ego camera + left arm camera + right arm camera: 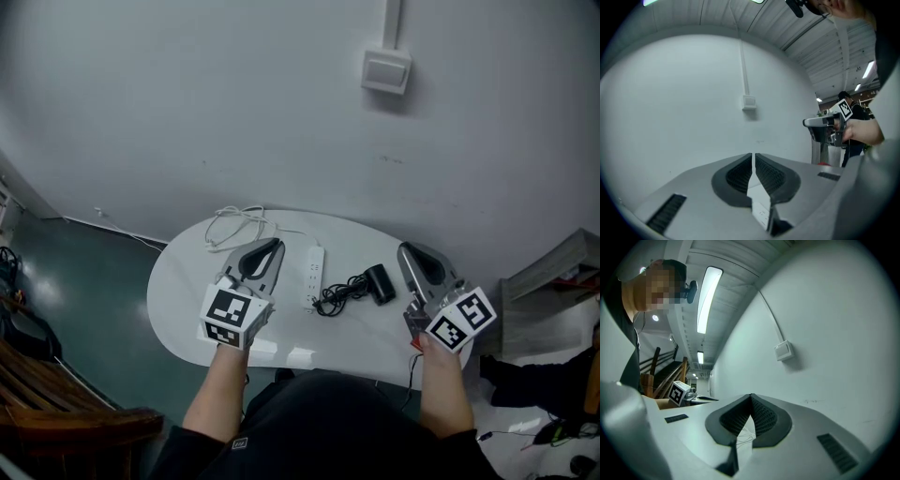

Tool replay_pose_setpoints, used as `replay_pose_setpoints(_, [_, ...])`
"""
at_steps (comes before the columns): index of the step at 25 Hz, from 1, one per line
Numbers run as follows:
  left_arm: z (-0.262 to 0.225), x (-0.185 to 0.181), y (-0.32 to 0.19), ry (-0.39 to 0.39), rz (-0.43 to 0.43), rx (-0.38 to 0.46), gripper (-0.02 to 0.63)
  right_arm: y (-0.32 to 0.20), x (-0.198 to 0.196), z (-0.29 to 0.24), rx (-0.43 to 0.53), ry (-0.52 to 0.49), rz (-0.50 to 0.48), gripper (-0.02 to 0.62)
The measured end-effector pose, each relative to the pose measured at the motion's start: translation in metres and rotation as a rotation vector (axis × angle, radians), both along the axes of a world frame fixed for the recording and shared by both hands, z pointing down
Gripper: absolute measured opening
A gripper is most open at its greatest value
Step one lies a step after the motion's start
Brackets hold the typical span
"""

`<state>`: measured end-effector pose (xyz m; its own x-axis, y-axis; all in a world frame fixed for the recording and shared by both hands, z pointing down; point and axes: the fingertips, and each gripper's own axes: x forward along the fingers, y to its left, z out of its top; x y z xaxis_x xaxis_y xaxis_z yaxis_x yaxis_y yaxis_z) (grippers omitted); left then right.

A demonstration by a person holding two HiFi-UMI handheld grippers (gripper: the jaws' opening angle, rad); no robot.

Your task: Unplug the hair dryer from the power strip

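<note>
On the white oval table [183,300] a white power strip [314,274] lies in the middle. To its right lies a small black hair dryer [379,283], and its coiled black cord [339,296] reaches the strip's near end. My left gripper [272,247] hovers just left of the strip, jaws shut and empty. My right gripper [407,249] hangs to the right of the dryer, also shut on nothing. In the left gripper view the closed jaws meet in front of the wall, the strip [761,212] shows below them, and the right gripper [825,129] is off to the right.
A loose white cable [238,226] is piled at the table's far left edge. A switch box [386,70] is on the wall behind. A wooden chair [66,412] stands at the lower left. Clutter lies on the floor [553,412] at right.
</note>
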<state>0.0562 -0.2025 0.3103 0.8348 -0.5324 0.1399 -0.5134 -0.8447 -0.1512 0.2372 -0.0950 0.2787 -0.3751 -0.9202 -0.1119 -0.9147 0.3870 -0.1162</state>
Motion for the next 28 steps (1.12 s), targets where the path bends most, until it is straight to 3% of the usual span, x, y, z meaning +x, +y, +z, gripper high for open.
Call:
replay_pose_setpoints(9, [0.013, 0.002, 0.005, -0.015, 0.014, -0.029, 0.031, -0.005, -0.004, 0.007, -0.027, 0.035, 0.001, 0.034])
replay_pose_setpoints(28, [0.015, 0.011, 0.013, -0.035, 0.037, -0.025, 0.031, -0.007, -0.006, 0.013, -0.057, 0.012, -0.019, 0.034])
